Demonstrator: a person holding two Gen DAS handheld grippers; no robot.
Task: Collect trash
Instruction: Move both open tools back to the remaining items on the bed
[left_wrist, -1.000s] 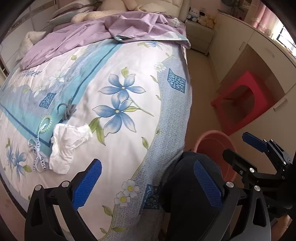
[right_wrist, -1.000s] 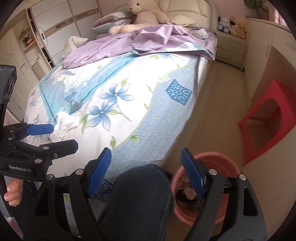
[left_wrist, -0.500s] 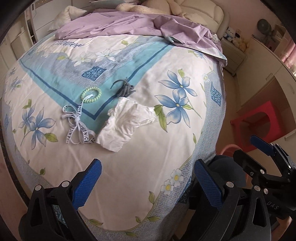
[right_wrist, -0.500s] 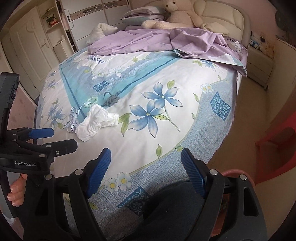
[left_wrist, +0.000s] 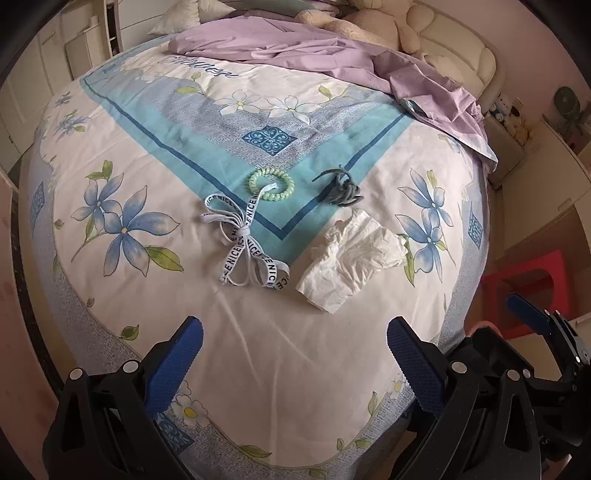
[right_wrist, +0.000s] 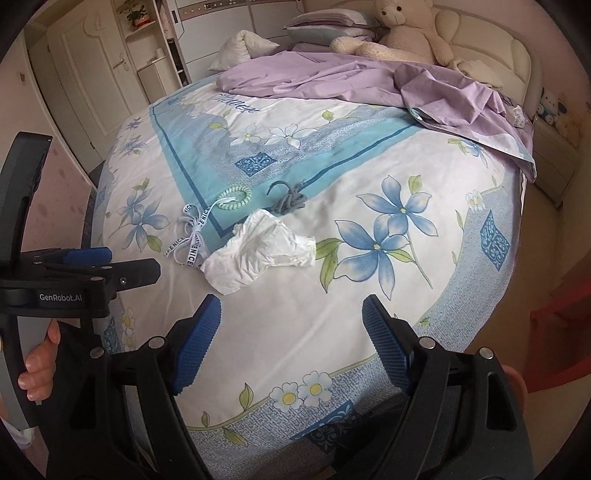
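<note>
Tissue (left_wrist: 354, 258), ribbon (left_wrist: 245, 240) now centred on the bed (left_wrist: 295, 369); both grippers' jaws open, empty, ready for pickup.

Floral bed (left_wrist: 258, 350): tissue (left_wrist: 351, 258) (crumpled), ribbon (left_wrist: 247, 243)

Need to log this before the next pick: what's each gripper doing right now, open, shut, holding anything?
Left gripper: open, empty, above the bedspread.
Right gripper: open, empty, short of the crumpled tissue.
</note>
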